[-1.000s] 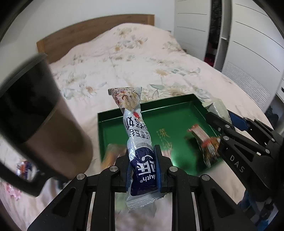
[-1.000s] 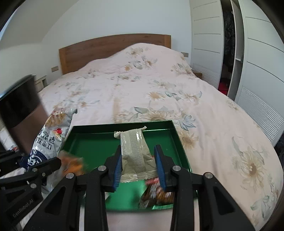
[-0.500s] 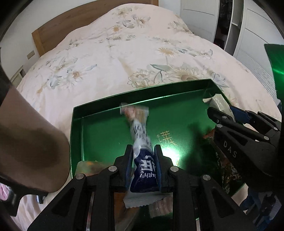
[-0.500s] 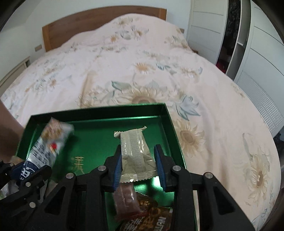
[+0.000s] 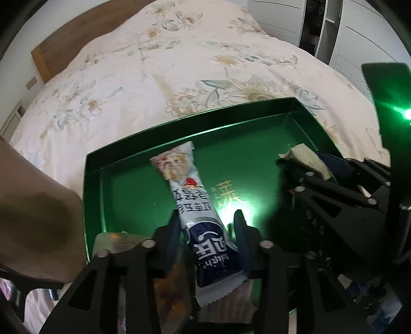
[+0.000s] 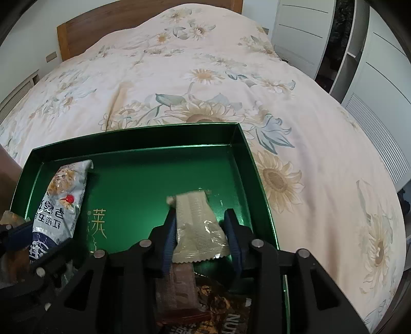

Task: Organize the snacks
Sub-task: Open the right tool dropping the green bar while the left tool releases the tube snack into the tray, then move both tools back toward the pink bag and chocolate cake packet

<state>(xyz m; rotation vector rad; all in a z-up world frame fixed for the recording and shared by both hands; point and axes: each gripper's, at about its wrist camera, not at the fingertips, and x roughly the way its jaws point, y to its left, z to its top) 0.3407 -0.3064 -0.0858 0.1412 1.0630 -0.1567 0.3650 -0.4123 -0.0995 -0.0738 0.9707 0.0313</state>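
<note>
A green tray [image 5: 259, 110] [image 6: 241, 144] lies on the bed. My left gripper [image 5: 206, 231] has opened; the long white-and-navy snack packet [image 5: 190, 195] lies loose between its fingers inside the tray, and shows at the left in the right wrist view [image 6: 61, 203]. My right gripper [image 6: 200, 228] has opened too; the beige snack packet [image 6: 197, 226] lies between its fingers, touching the left pad. It shows at the right in the left wrist view [image 5: 303, 159]. Brown and dark packets [image 6: 179, 290] lie under the right gripper.
The bed has a floral pink quilt [image 6: 205, 77] and a wooden headboard [image 6: 108, 20]. White wardrobe doors [image 6: 380, 77] stand at the right. A brown blurred shape [image 5: 33, 218] fills the left of the left wrist view. An orange-toned packet [image 5: 113, 241] lies at the tray's near left.
Both grippers have lowered into the tray and their fingers have opened wider. The white-and-navy packet and the beige packet now rest loosely in the tray.
</note>
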